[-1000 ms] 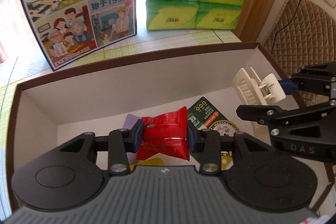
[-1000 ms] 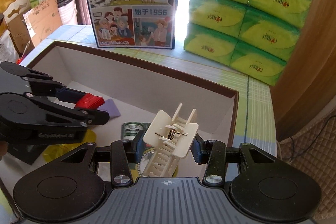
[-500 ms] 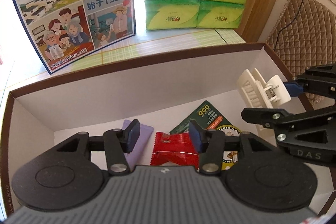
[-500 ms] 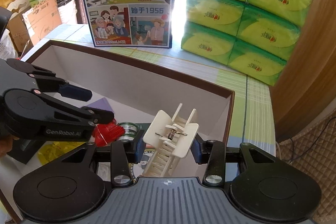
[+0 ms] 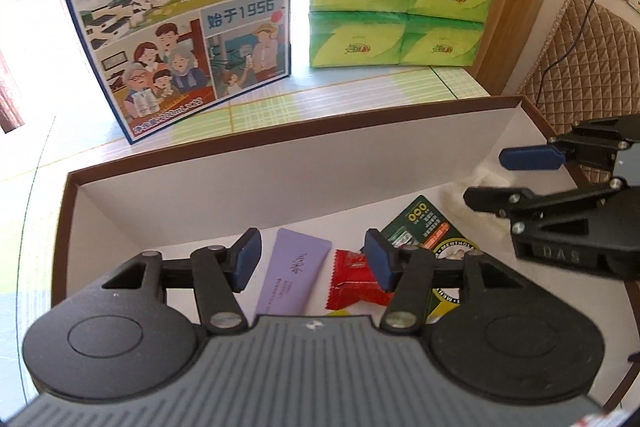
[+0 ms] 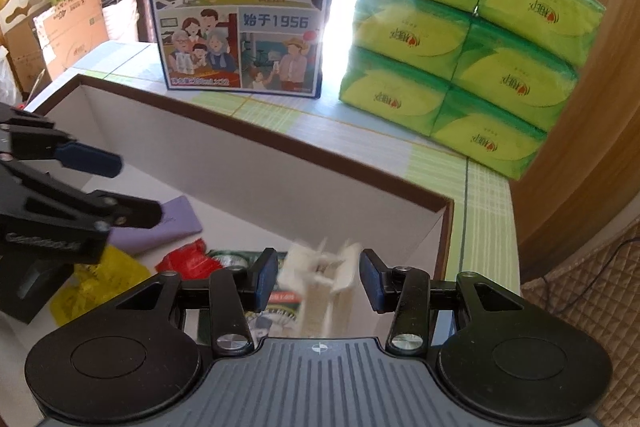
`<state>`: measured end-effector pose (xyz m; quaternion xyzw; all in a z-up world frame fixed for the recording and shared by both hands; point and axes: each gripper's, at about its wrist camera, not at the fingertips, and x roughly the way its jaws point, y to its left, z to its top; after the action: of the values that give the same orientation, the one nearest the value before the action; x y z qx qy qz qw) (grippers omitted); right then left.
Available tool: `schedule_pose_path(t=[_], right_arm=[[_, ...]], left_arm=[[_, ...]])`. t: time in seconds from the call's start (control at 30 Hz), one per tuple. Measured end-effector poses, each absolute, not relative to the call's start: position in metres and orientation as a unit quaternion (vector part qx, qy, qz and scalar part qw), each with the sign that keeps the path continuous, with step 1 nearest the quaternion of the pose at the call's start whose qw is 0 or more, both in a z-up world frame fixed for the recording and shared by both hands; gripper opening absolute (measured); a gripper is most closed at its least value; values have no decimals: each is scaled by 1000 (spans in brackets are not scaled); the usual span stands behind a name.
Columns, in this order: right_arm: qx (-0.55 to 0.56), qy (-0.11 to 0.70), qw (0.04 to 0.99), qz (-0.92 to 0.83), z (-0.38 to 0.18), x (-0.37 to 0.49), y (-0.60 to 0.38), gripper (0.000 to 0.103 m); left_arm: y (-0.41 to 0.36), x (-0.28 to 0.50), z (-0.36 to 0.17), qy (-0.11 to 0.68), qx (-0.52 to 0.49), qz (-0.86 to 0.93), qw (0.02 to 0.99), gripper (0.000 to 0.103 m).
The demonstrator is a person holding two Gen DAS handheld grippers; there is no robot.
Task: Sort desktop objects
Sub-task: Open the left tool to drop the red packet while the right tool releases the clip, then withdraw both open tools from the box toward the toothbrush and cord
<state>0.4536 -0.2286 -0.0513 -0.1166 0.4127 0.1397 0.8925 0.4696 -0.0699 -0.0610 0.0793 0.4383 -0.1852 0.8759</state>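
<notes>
right gripper: jaws apart, empty; blurred white hair clip between its fingers, untouched, over the box. left gripper: jaws apart, empty; red packet lies below, on the box floor.

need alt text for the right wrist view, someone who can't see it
The right tongs are open above a white-lined box, with a blurred white hair clip between the pads. The left tongs reach in from the left over a purple tube, a red packet and a yellow packet.
</notes>
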Motion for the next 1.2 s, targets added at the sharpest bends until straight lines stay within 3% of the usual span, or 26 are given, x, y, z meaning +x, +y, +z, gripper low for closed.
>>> schedule_pose_path(t=[0.13, 0.3, 0.5, 1.2], right_arm=[[-107, 407, 896, 143, -48, 450, -231, 60], [-96, 394, 900, 159, -37, 430, -229, 82], [-61, 384, 906, 166, -23, 403, -231, 98], [18, 386, 914, 124, 9, 321, -241, 101]], left_arm=[[-62, 466, -57, 439, 74, -185, 876, 54], [-56, 454, -48, 430, 79, -188, 879, 65], [-50, 434, -33, 420, 80, -188, 884, 78], [-5, 348, 13, 418, 43, -160, 893, 81]])
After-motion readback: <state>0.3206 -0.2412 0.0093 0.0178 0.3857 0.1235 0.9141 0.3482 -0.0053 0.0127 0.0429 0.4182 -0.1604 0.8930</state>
